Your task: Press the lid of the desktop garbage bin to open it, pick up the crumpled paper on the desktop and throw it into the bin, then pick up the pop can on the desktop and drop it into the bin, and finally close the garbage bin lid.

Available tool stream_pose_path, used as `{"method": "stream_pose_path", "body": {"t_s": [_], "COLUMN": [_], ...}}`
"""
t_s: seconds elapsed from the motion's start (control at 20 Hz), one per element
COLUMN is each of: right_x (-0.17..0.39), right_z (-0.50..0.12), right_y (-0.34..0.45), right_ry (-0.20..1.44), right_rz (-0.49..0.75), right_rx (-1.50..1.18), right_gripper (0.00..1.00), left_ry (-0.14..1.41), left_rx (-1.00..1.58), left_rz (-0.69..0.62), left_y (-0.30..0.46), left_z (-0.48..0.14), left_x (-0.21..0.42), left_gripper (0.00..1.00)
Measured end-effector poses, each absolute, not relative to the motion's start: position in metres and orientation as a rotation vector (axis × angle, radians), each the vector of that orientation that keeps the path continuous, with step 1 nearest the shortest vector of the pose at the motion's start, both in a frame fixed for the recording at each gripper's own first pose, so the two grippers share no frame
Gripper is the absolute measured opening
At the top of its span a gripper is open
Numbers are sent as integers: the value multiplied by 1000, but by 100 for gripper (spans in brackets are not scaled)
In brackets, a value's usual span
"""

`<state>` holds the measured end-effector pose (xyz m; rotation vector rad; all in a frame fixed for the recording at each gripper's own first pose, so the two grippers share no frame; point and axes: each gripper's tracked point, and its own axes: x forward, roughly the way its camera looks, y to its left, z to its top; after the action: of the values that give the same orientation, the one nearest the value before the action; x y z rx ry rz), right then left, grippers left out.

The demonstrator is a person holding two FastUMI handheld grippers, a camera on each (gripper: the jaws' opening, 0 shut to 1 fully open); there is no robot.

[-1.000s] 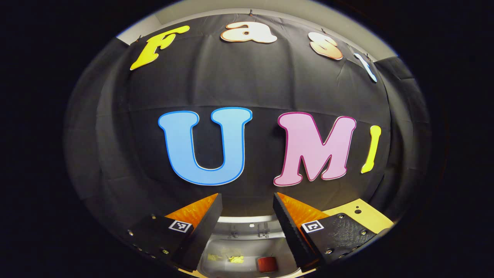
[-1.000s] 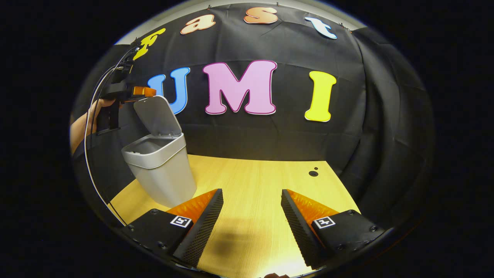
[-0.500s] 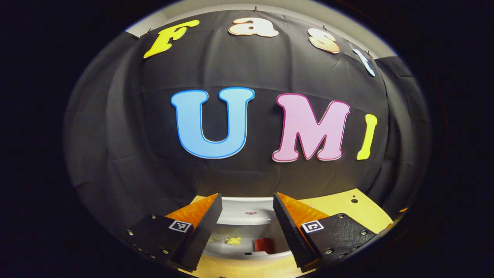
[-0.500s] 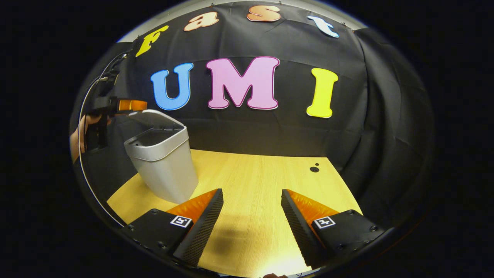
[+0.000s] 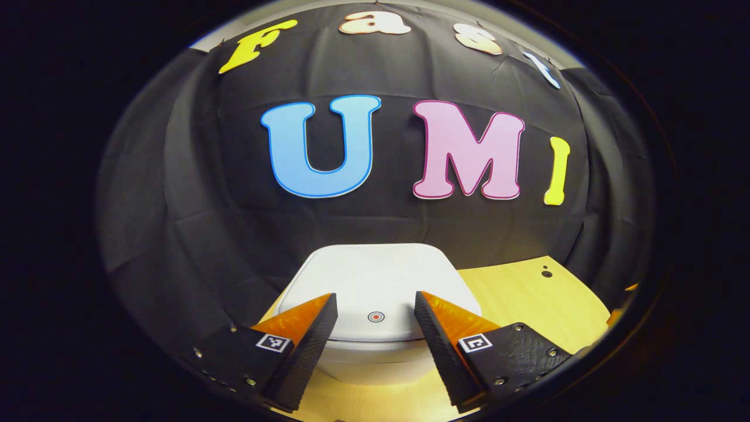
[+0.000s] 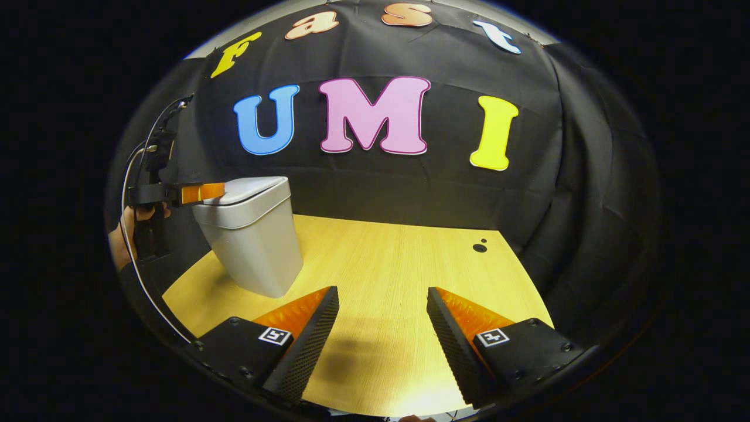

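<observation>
Counter (image 6: 398,275) of pale wood grain runs across the booth, with a small dark hole (image 6: 480,248) and a smaller dot beside it near its far right corner. Black cloth hangs behind it as the wall.

On the counter's left part, in the right gripper view, stands the desktop garbage bin (image 6: 255,246), a light grey tub that narrows toward its base. Its white lid (image 5: 375,287) lies flat and closed on the rim, and a small red ring mark (image 5: 376,317) sits near the lid's front edge in the left gripper view. The crumpled paper and the pop can cannot be seen anywhere on the counter; whether they lie inside the shut bin cannot be told.

The left gripper (image 5: 375,316) hovers at the lid's front edge, its jaws spread wide with nothing between them, the ring mark showing in the gap. In the right gripper view the same gripper (image 6: 202,192) reaches the lid's near edge from the left; whether it touches the lid cannot be told. A hand (image 6: 132,225) holds it, and a thin cable (image 6: 132,258) curves down behind.

The right gripper (image 6: 381,319) hangs over the bare counter, well apart from the bin, jaws released and holding nothing.
</observation>
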<state>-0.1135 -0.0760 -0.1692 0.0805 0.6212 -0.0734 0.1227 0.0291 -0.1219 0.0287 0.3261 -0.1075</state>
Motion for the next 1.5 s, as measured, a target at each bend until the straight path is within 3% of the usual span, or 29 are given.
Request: {"method": "stream_pose_path", "body": {"t_s": [0.7,1.1,1.5], "right_x": [-106,-58,-16], "right_z": [-166,-128,-63], "right_y": [-69,-60,-50], "right_ry": [609,492,320], "right_rz": [-40,51,170], "right_rx": [91,60,114], "right_gripper": [98,98,98], "left_ry": [293,109,42], "left_rx": [72,37,-99], "left_rz": [-144,-100,-95], "left_y": [28,-4,-53], "left_z": [-125,-33,11], "left_x": [120,93,75], "left_gripper": [89,88,88]}}
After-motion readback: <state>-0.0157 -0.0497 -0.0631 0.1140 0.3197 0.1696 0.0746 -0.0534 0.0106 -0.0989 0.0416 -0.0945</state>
